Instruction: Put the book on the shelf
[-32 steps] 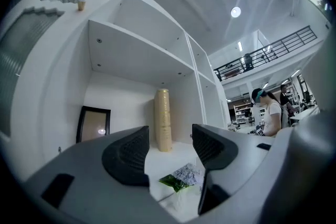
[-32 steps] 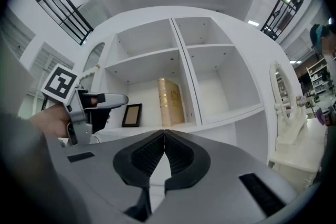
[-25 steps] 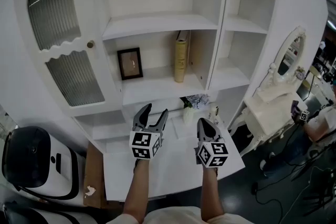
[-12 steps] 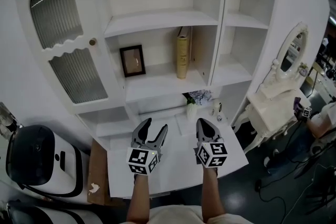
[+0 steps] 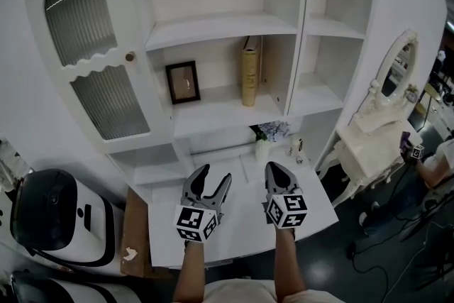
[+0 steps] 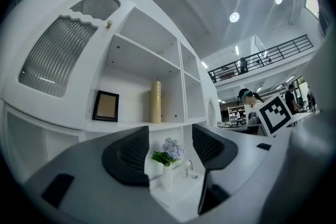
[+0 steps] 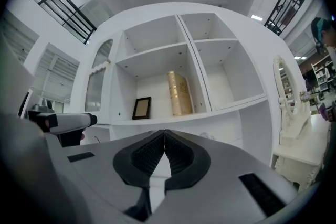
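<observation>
**Desk:** Where's the book?

**Me:** I see the tall pale-yellow hardback book (image 5: pixel 249 76) standing upright on the white shelf board (image 5: pixel 213 113) in the middle of the cabinet, spine facing out. It sits right beside the vertical divider (image 5: pixel 290 60) on its right. I can't tell whether it touches, but I'd judge it was put there so that wall can catch it if it leans. A small dark-framed picture (image 5: pixel 183 82) stands at the back of the same board, well apart to the left, so the two don't crowd each other.

**Desk:** And the tongs, is either one carrying anything?

**Me:** Neither. My left gripper (image 5: pixel 216 174) has its jaws spread wide. Its own camera shows only the little white vase of pale flowers (image 5: pixel 261 147) far off in the gap, nothing in hold. My right gripper (image 5: pixel 275 168) has its jaws pressed together with nothing between the pads. Both hang low over the flat white tabletop (image 5: pixel 234 227), below the shelf and short of it, clear of the vase.

**Desk:** So how far along are we?

**Me:** As I read it, the placing is done, because the book is on the board and no jaw is near it. If I reach in again, the risk I'd watch is nudging the book away from the divider and tipping it.
</observation>
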Action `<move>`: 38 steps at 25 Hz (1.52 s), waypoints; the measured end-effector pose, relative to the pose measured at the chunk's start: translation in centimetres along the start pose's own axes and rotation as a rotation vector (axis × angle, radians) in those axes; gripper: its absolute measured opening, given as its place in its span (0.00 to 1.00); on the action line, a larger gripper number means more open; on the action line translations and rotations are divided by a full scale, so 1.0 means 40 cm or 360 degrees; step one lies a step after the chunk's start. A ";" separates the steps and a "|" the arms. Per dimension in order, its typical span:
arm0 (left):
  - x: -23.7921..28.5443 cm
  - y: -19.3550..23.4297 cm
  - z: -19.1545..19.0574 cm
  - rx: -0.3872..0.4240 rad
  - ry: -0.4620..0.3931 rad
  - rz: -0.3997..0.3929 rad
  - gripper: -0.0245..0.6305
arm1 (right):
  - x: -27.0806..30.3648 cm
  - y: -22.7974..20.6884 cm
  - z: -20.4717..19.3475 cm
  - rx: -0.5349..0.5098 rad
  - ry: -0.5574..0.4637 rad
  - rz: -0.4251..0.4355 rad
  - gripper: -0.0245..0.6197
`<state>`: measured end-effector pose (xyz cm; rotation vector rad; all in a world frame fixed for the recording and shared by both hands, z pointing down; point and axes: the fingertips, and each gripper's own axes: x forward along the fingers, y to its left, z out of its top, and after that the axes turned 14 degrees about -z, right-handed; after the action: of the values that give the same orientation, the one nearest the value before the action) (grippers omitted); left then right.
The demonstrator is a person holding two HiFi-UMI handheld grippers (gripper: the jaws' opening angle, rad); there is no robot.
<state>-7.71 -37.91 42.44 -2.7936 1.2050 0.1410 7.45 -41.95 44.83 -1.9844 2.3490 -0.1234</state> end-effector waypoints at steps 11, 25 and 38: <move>-0.014 0.001 -0.024 -0.0037 0.0047 0.0032 0.40 | -0.008 0.006 0.003 -0.0033 0.0000 0.0018 0.08; -0.066 0.007 -0.037 -0.0073 0.0066 0.0109 0.08 | -0.019 0.060 -0.015 -0.0011 0.0022 0.0098 0.08; -0.091 0.010 -0.037 -0.0136 0.0018 0.0133 0.06 | -0.029 0.065 -0.046 -0.0001 0.0062 0.0102 0.08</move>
<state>-10.44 -35.75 44.32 -2.8200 1.3503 0.1879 4.89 -40.33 46.40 -1.9219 2.4333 -0.1594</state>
